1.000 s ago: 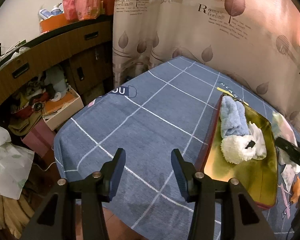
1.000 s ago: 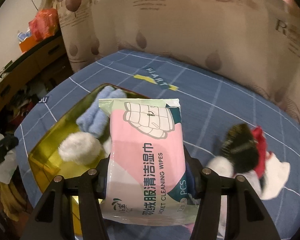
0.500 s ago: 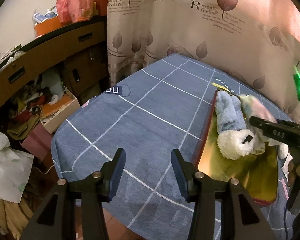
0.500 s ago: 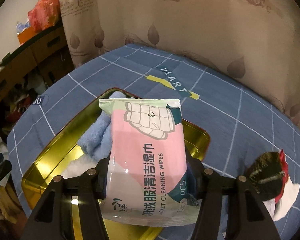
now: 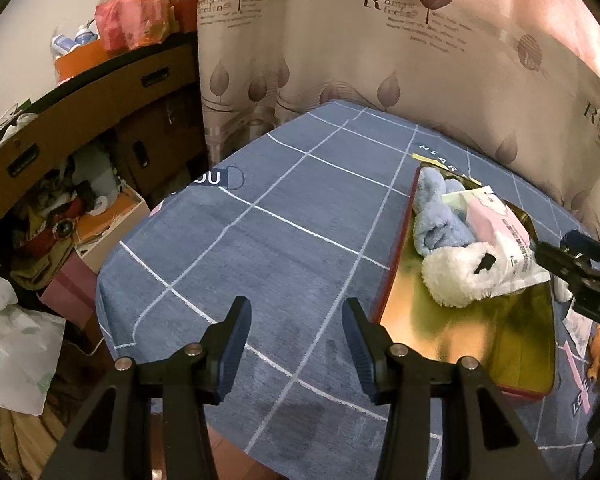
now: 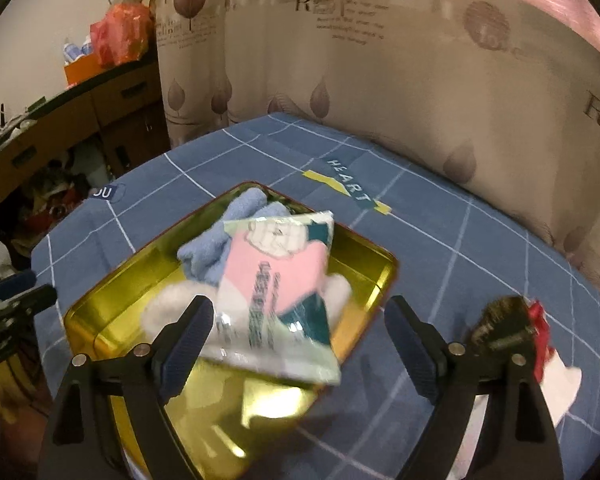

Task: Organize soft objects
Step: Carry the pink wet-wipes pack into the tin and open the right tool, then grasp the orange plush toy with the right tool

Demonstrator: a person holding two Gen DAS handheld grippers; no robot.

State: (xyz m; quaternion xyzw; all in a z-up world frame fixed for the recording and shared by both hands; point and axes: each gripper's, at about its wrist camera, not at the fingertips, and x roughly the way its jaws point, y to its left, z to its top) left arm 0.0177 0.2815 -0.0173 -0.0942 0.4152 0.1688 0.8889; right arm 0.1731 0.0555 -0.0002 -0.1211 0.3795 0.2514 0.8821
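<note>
The right gripper (image 6: pixel 298 344) has just been opening its jaws, and now they stand wide with nothing pressed between the pads. The pack of wet wipes (image 6: pixel 278 292) is in front of them, blurred, and lies tilted in the gold tray (image 6: pixel 100 300) on top of the blue towel (image 6: pixel 216 244) and the white fluffy toy (image 5: pixel 456 276). Its near end reaches over the tray's near rim, so it is not fully inside; from the blur I cannot tell if it has already settled.

The left gripper (image 5: pixel 296 344) hovers over the bare blue cloth of the table (image 5: pixel 260 240), near its left front edge and just beside the tray's left rim. Its jaws are open and hold nothing.

I judge some risks here. The pack rests on soft, uneven things, so it may slide toward the near rim and tip out onto the cloth. If the right gripper pulls back low, a finger can catch the slippery foil and drag the pack with it. More soft things (image 6: pixel 516 336), dark, red and white, wait on the cloth at the right front part of the table, well apart from the tray. The tray's far end is already crowded, so they may push the pack further out if they are dropped on top of it. The tray's near left corner is free and seems the safer place.
</note>
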